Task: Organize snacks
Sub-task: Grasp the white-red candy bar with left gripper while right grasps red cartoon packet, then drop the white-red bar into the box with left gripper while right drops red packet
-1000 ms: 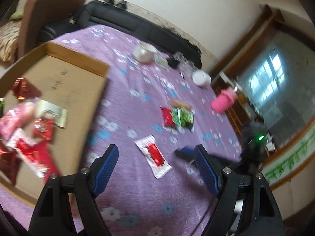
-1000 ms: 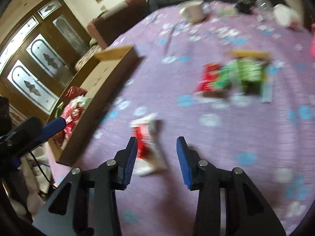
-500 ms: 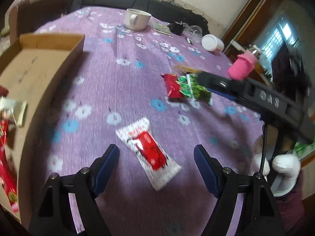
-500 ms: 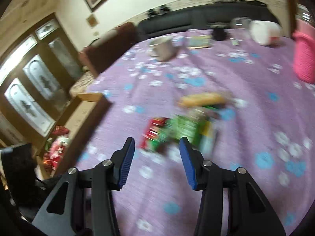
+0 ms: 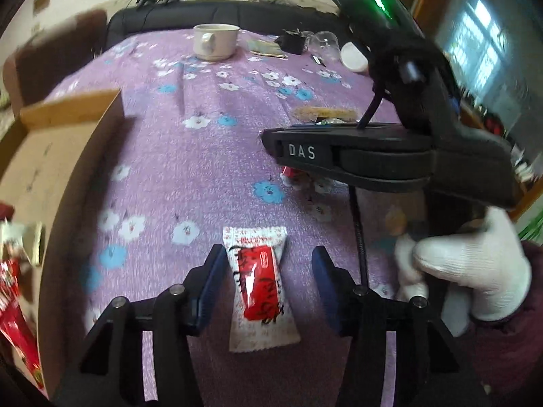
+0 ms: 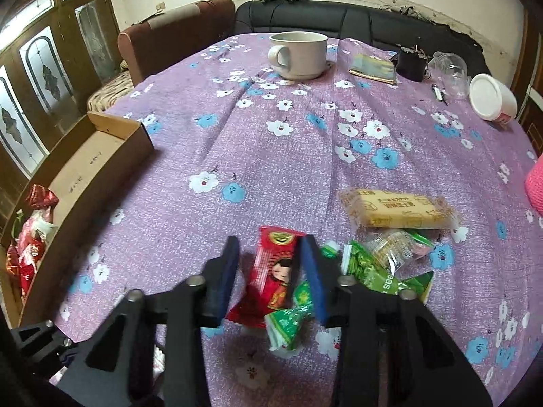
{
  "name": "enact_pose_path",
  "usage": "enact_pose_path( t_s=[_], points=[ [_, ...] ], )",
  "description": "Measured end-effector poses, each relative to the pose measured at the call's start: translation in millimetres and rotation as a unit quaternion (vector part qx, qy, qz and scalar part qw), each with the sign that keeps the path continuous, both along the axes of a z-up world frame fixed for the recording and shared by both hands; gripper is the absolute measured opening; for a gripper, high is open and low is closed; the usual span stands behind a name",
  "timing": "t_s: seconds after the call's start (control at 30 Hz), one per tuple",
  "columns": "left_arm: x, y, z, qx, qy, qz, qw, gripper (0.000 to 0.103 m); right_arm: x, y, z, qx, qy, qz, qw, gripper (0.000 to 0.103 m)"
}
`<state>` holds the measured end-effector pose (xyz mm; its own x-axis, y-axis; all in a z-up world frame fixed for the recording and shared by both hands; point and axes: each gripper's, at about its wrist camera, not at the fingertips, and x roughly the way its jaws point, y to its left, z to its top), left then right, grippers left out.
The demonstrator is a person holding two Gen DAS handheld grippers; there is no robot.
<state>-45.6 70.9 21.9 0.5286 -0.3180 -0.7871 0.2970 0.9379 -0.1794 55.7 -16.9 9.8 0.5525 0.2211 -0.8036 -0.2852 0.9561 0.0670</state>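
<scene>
Glossy plastic snack wrappers (image 6: pixel 271 278) – matt cardboard box (image 6: pixel 101 156) – woven floral tablecloth (image 6: pixel 271 156).

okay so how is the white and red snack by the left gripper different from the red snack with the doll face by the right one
The white and red snack has a white wrapper with a red centre and lies alone. The doll-face snack is red throughout and overlaps green packets. Both lie on the purple tablecloth, each between an open hand-held gripper's fingers.
</scene>
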Motion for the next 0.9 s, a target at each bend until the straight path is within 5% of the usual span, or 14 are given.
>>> enact_pose_path(
  t_s=[0.13,0.27,0.5,0.73,0.9],
  points=[
    [-2,11,-1,-0.039,0.006,-0.005,0.9992,0.029,-6,-14,3,0.04,0.014,-0.008,0.999,0.021],
    [-12,32,8,-0.076,-0.003,0.013,0.997,0.029,-22,-33,15,0.096,0.019,-0.013,0.995,0.021],
    [-28,62,31,-0.107,-0.027,0.04,0.9931,0.029,-49,-33,39,0.124,0.009,0.003,0.992,0.021],
    [-21,126,54,-0.132,-0.045,0.101,0.985,0.029,-63,0,63,0.141,0.002,0.043,0.989,0.021],
    [-6,175,63,-0.115,-0.055,0.15,0.9804,0.029,-59,42,69,0.142,0.006,0.076,0.987,0.021]
  ],
)
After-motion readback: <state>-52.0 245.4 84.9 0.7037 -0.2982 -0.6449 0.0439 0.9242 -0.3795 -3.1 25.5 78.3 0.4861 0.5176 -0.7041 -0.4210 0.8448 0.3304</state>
